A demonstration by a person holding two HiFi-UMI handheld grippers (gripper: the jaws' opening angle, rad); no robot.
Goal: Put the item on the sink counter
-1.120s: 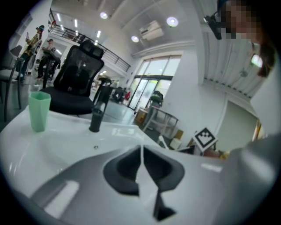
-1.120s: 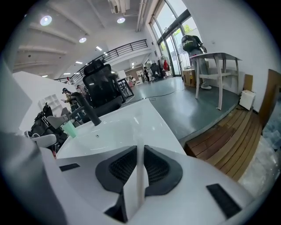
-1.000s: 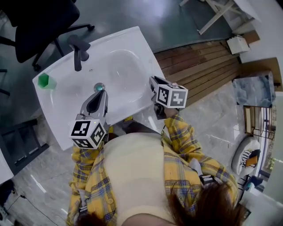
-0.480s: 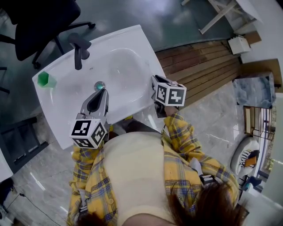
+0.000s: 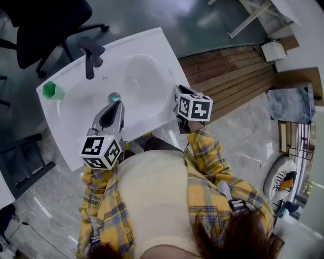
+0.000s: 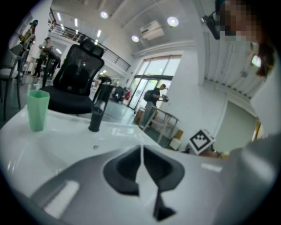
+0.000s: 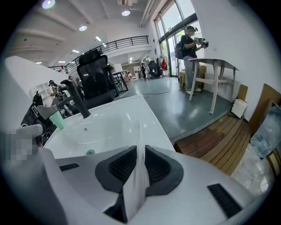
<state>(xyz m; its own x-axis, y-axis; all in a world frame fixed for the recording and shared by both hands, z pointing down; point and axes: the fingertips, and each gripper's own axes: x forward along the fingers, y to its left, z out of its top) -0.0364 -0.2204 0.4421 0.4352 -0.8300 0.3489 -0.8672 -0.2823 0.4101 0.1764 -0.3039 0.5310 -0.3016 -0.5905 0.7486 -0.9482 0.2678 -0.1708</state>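
A green cup (image 5: pixel 50 91) stands upright on the far left corner of the white sink counter (image 5: pixel 152 38), left of the black faucet (image 5: pixel 90 55). The left gripper view also shows the cup (image 6: pixel 38 110) beside the faucet (image 6: pixel 97 107). My left gripper (image 5: pixel 120 103) hovers over the basin just short of the drain (image 5: pixel 114 97), shut with nothing in it (image 6: pixel 141 147). My right gripper (image 5: pixel 177 93) hangs at the sink's right front edge, also shut and holding nothing (image 7: pixel 140 149). From there the cup (image 7: pixel 57 119) looks small, beyond the basin.
A black office chair (image 5: pixel 45 25) stands behind the sink. Wooden decking (image 5: pixel 228 76) lies on the floor to the right, with white table legs (image 5: pixel 253 15) beyond it. A person (image 7: pixel 191 44) stands far off by that table. A dark frame (image 5: pixel 20 162) sits left of the sink.
The right gripper has turned slightly at the sink's edge. The left gripper and the green cup have stayed where they were.
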